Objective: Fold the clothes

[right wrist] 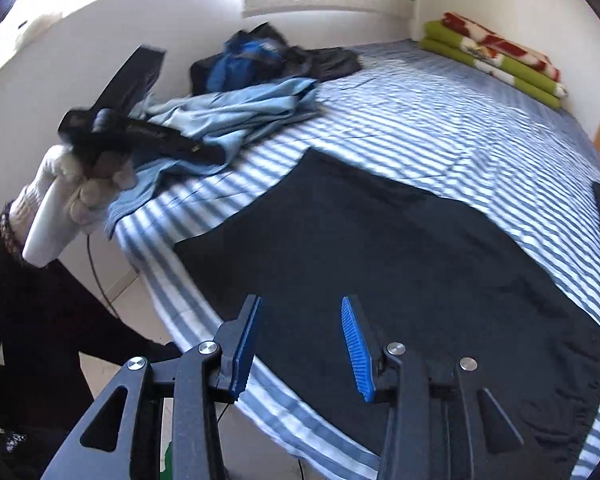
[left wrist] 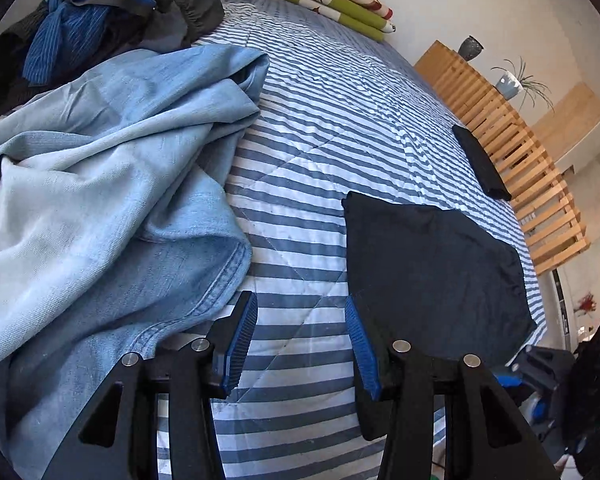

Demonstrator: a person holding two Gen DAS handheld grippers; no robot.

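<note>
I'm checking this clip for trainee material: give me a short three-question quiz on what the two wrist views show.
1. True or false: the left gripper grips the light blue garment.
2. What lies flat beneath the right gripper? A) striped shirt B) dark garment C) towel
3. Fill in: the folded green blanket lies at the bed's far ____, by the wall.

Key: 1 false, both grippers are open and empty; 2 B; 3 corner.
</note>
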